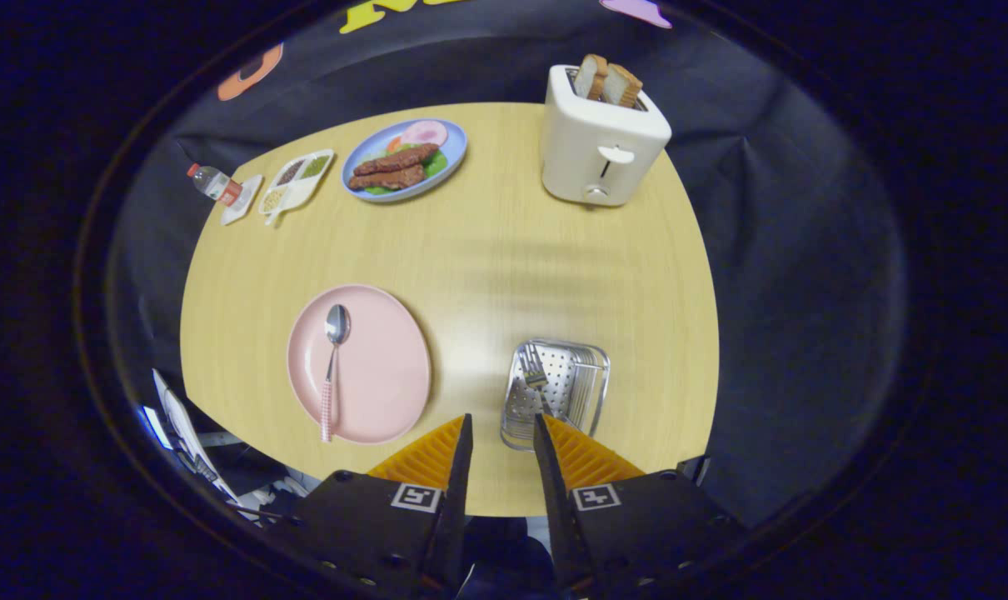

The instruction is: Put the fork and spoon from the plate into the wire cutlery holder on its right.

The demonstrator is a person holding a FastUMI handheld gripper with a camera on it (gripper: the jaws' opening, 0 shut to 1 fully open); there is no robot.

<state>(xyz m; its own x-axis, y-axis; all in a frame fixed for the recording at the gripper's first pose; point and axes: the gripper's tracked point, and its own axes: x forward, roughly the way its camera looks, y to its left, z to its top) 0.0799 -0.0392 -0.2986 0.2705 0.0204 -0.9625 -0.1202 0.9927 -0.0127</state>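
A pink plate [379, 375] lies on the wooden table, ahead and to the left of my fingers. On its left half rests a spoon [332, 367] with a metal bowl and a pink checked handle, the handle pointing toward me. To the right of the plate stands the wire cutlery holder [591, 379], a small metal basket. A metal fork [535, 372] lies inside it, tines away from me. My gripper [502, 421] hangs high above the table's near edge, open, with nothing between its orange fingers; the holder's near left corner shows just beyond the fingertips.
At the far right of the round table [504, 250] stands a white toaster [600, 137] with bread slices. A blue plate of food [405, 158], a divided white dish [297, 179] and a small bottle [214, 183] sit along the far left.
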